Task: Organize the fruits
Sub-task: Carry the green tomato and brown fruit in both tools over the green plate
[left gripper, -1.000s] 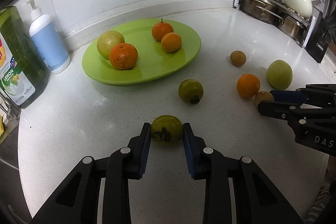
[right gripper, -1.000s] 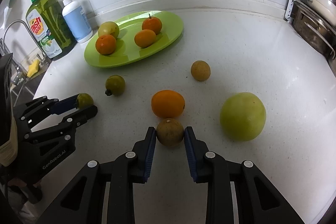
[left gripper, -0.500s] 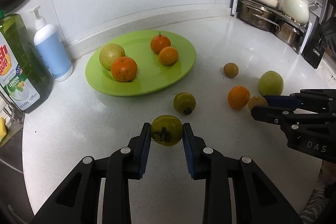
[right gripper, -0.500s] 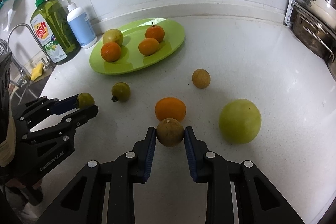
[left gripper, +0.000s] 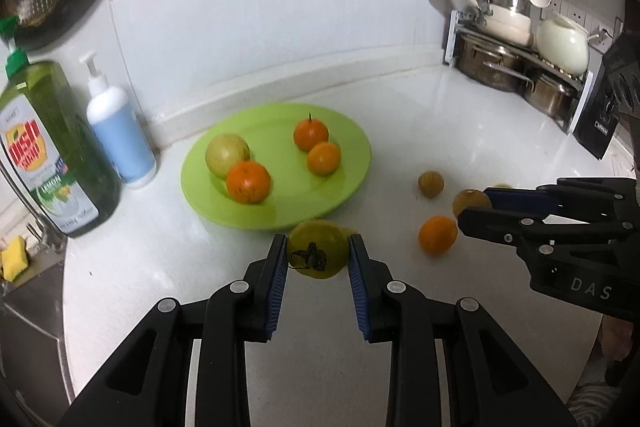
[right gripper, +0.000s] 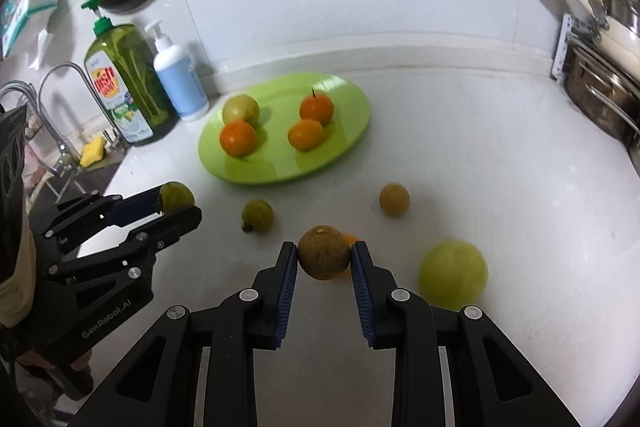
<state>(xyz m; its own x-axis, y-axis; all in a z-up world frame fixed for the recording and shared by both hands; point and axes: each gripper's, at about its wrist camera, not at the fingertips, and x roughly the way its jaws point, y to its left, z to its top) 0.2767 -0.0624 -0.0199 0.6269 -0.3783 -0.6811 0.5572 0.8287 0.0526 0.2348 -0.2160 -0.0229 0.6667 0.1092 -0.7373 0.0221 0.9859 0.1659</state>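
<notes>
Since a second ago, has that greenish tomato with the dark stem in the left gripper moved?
Yes. The greenish tomato, clamped in the left gripper, has risen off the white counter and travelled toward the lime-green plate, now overlapping its near rim.

A glossy white stone countertop is carrying a round lime-green plate, a green dish-soap bottle, a white-and-blue pump bottle, a small green tomato, a small brown round fruit and a large pale-green fruit.
</notes>
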